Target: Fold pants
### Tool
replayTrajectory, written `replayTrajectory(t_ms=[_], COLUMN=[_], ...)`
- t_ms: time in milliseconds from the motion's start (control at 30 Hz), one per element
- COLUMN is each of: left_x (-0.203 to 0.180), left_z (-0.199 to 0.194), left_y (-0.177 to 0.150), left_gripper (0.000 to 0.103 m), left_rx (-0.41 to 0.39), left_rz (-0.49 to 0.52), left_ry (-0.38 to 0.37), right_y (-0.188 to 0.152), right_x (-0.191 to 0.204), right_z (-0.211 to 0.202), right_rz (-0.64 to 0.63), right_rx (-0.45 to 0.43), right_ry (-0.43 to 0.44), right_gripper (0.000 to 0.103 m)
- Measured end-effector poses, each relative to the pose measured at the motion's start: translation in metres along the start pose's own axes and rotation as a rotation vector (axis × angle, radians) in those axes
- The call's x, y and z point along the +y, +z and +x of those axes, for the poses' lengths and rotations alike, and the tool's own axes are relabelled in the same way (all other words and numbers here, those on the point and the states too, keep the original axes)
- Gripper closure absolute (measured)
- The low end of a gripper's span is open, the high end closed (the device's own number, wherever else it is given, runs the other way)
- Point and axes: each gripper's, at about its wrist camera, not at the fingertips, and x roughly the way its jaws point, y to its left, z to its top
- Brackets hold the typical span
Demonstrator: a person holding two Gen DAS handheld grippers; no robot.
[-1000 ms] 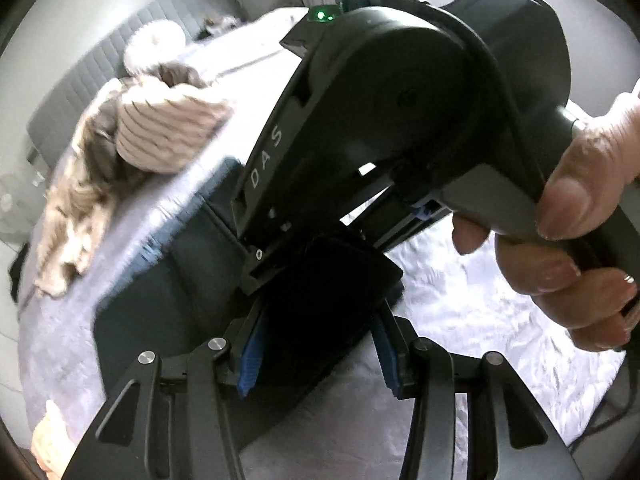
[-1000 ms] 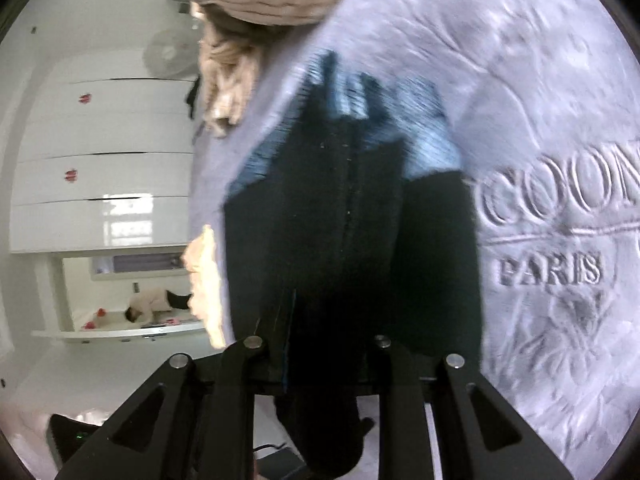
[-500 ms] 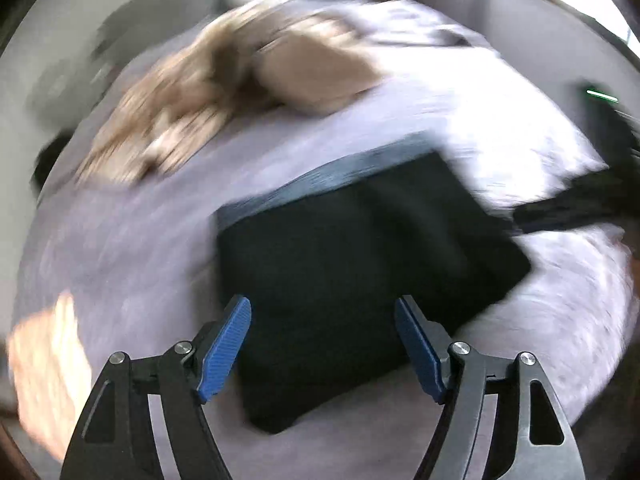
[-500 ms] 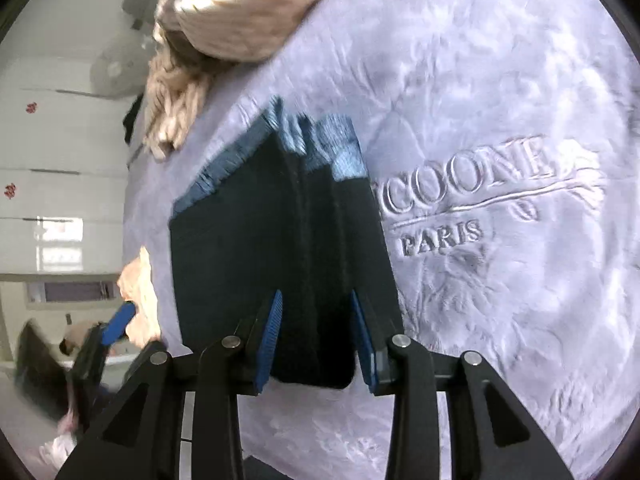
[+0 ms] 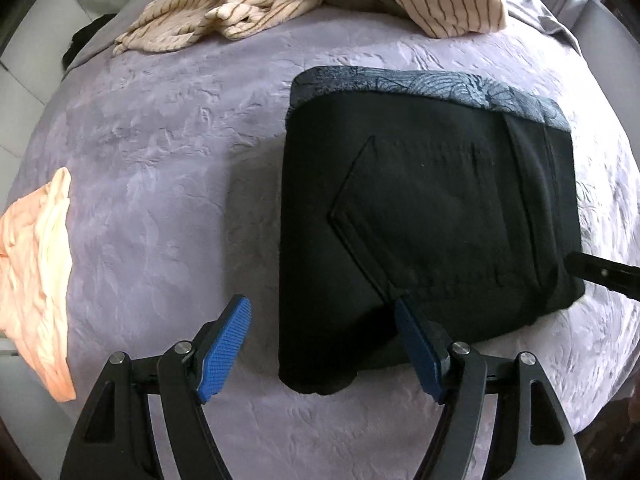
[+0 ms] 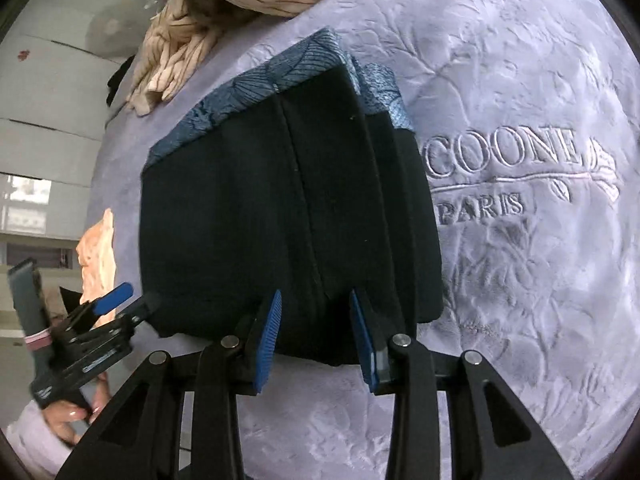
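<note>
The black pants [image 5: 424,216] lie folded into a compact rectangle on the lilac bedspread [image 5: 168,168], a blue patterned waistband along the far edge. They also show in the right wrist view [image 6: 272,208]. My left gripper [image 5: 320,344] is open and empty, hovering at the pants' near left corner. My right gripper [image 6: 314,332] is open and empty, its blue pads just in front of the near edge of the folded pants. The left gripper shows in the right wrist view [image 6: 120,300], and a tip of the right gripper in the left wrist view [image 5: 600,274].
A striped beige garment pile [image 5: 280,4] lies at the far side of the bed, also in the right wrist view [image 6: 192,36]. A peach cloth [image 5: 36,280] lies at the left edge. Embossed lettering [image 6: 500,172] marks the bedspread right of the pants. White cupboards [image 6: 44,112] stand beyond.
Both grippers opened and let go of the pants, which now lie flat and folded. The left gripper pulled back and swung to look down on them; the right gripper backed off slightly.
</note>
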Motion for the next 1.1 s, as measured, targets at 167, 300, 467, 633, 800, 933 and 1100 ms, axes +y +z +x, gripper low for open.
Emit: replayTrajectory(t_ms=[167, 300, 467, 633, 800, 933, 1100], left_x=[0.000, 0.005, 0.004, -0.003, -0.011, -0.015, -0.019], left_z=[-0.006, -0.011, -0.018, -0.017, -0.016, -0.011, -0.011], left_y=[-0.005, -0.008, -0.011, -0.012, -0.013, -0.010, -0.008], left_gripper=[0.027, 0.026, 0.004, 0.004, 0.004, 0.004, 0.001], left_rx=[0.010, 0.006, -0.015, -0.001, 0.007, 0.020, 0.024], left_rz=[0.009, -0.006, 0.005, 0.019, 0.050, 0.049, 0.062], left_ry=[0.019, 0.027, 0.033, 0.034, 0.017, 0.002, 0.007], right_y=[-0.004, -0.002, -0.010, -0.016, -0.013, -0.012, -0.009], right_x=[0.011, 0.015, 0.008, -0.002, -0.014, -0.020, -0.021], right_z=[0.000, -0.006, -0.022, -0.033, -0.040, -0.044, -0.043], right_rz=[-0.088, -0.062, -0.022, 0.006, 0.040, 0.053, 0.043], right_rx=[-0.010, -0.011, -0.038, -0.046, -0.057, -0.068, -0.089], right_ry=[-0.046, -0.039, -0.002, 0.004, 0.005, 0.010, -0.028], right_gripper=[0.064, 0.063, 0.052, 0.048, 0.038, 0.021, 0.012])
